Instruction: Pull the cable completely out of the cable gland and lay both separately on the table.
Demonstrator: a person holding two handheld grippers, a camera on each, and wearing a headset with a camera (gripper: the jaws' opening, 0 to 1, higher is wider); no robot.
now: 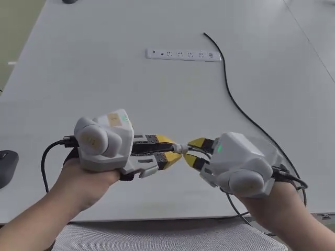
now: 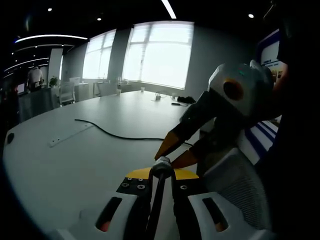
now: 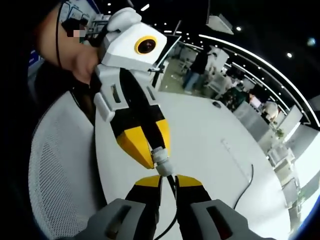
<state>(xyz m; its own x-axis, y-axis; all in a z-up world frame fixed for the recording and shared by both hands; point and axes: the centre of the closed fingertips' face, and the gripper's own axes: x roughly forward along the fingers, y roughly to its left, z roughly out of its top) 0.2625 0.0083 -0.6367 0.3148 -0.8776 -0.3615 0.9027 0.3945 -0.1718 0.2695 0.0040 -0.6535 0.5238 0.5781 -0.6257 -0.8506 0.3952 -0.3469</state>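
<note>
Both claws are closed. The left claw pinches the cable gland at its tips. The right claw looks clamped on the cable right where it leaves the gland, tips almost touching it. Gland = small whitish barrel, held in the air btwn the two claws, over the near part of the desk, not resting on it.

Progress, my read: early. Each part is gripped, but the cable is still seated in the gland w/ no gap showing, so the real pull isn't done. Left to do: draw the cable fully out, then set gland and cable down apart. Neither lies on the desk yet.

Axis: in the head view the gland's long axis runs approx left-right, near level, in line w/ both claws. Its cable-exit end points at the right claw. In the right gripper view the thin black cable runs from the gland straight back btwn that claw's jaws, so the pull line looks to follow the gland axis. The dark strip btwn the left claw's jaws in the left gripper view could be the cable's other end or just the gap; can't tell.

Further out: left hand and right hand carry the claws. A power strip lies far across the desk, and a black lead trails toward the right side, well apart from the gland.
</note>
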